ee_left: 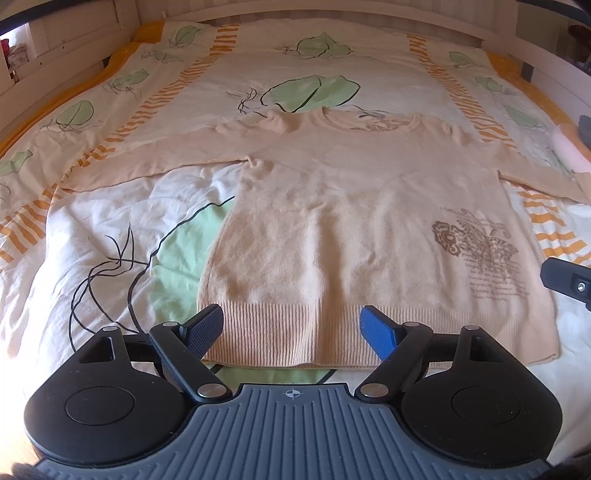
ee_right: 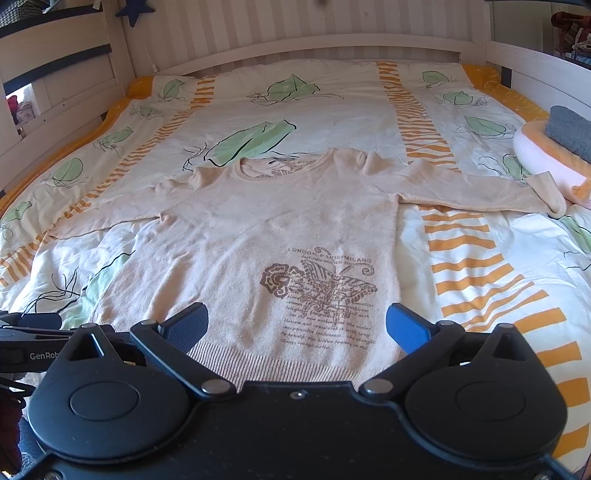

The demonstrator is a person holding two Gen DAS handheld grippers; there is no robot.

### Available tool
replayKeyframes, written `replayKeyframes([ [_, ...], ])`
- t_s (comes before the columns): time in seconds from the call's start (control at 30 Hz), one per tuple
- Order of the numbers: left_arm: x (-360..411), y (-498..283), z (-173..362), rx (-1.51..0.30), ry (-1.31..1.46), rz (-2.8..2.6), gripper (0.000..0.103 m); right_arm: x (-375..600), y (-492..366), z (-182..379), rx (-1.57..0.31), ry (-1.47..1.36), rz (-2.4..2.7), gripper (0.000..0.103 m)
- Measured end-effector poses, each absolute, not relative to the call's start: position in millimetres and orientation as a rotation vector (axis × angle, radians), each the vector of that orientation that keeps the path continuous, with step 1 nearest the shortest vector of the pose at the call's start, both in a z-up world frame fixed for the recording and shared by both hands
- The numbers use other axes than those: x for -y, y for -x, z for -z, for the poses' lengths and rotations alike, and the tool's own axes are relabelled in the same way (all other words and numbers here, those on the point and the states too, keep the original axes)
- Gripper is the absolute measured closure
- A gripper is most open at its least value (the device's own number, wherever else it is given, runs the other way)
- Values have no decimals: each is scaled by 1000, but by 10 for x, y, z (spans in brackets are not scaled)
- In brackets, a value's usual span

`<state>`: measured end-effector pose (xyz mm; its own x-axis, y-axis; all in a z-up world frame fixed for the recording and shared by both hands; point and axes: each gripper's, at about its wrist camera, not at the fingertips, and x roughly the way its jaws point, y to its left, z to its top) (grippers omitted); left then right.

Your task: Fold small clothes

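A peach long-sleeved sweater [ee_left: 343, 206] lies flat, front up, on a bed covered by a cream duvet [ee_left: 110, 229] printed with green leaves and orange stripes. Its ribbed hem lies toward the bed's near edge and its neckline points toward the white slatted headboard [ee_right: 295, 29] at the far edge. Both sleeves stretch out sideways toward the bed's left and right edges. A brown butterfly print [ee_right: 317, 288] with lines of small text sits low on the sweater's right side.

The left gripper [ee_left: 291, 328] hovers over the left part of the hem, its 2 fingers spread wide, holding nothing. The right gripper [ee_right: 297, 325] hovers over the hem's right part below the print, fingers also wide apart and empty.

Near the bed's right edge, beside the right cuff, a grey folded cloth [ee_right: 570, 133] rests on a pink and orange cushion [ee_right: 543, 158].
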<state>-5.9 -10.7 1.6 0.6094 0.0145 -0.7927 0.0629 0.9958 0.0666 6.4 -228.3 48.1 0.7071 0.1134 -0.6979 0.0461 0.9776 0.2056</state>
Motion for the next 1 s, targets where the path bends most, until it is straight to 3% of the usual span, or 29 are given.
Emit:
replayKeyframes([
  [1.0,170,71,92,-974,-90,60,23,2283,-96,-369,-839,-243,-54,1],
])
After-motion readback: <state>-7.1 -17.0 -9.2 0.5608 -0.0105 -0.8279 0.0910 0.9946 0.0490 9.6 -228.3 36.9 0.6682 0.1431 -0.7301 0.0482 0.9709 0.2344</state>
